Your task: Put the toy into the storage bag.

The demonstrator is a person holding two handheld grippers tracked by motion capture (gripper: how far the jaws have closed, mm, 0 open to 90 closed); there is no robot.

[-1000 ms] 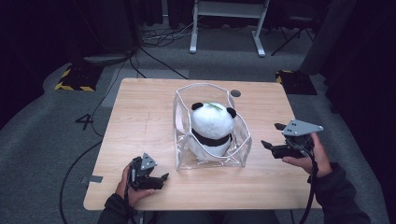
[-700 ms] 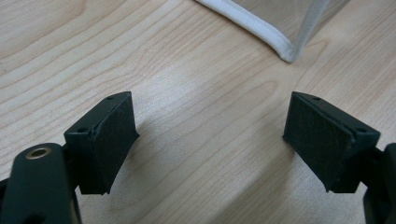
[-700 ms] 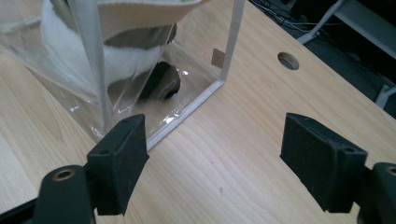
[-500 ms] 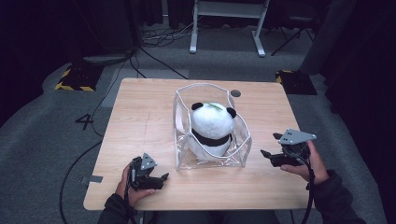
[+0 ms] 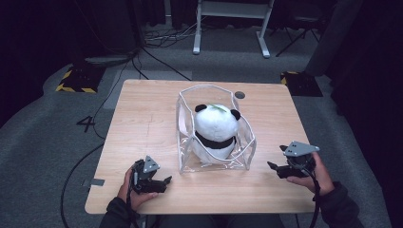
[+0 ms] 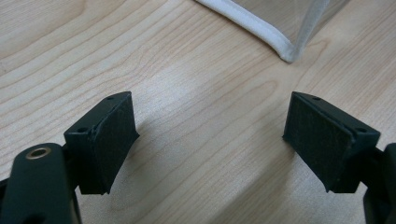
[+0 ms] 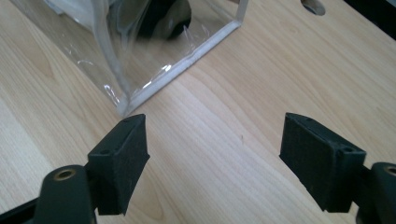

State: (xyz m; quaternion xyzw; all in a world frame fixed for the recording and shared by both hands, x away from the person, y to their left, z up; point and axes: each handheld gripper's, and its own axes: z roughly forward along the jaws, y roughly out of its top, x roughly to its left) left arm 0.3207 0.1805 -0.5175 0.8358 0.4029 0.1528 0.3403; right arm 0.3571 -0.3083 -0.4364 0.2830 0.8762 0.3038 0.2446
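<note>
While the wooden bench [image 5: 142,123] carries everything here, the biggest thing on it is a clear plastic bag [image 5: 240,156] with white piping along its edges, standing at the middle of the top. Its long axis runs from the near edge toward the far edge, and its open mouth faces up and toward the far side, where the rim rises highest. Inside sits a plush panda [image 5: 216,130], upright, its black-eared head toward the far side and topmost, its black band lower and nearer; its face cannot be made out from the high view.

The right gripper [image 5: 275,167] is held in the person's hand near the bench's near right part, just right of the bag's near right corner and apart from it, its fingers pointing left toward the bag. In the right gripper view its fingers [image 7: 119,168] are spread with only bare wood between them, the bag's corner [image 7: 122,108] just beyond the left one.

The left gripper [image 5: 164,183] rests at the near left, close to the bench's near edge, pointing right. Its fingers [image 6: 109,140] stand wide apart over bare wood, with the bag's piped corner [image 6: 287,53] farther off.
</note>
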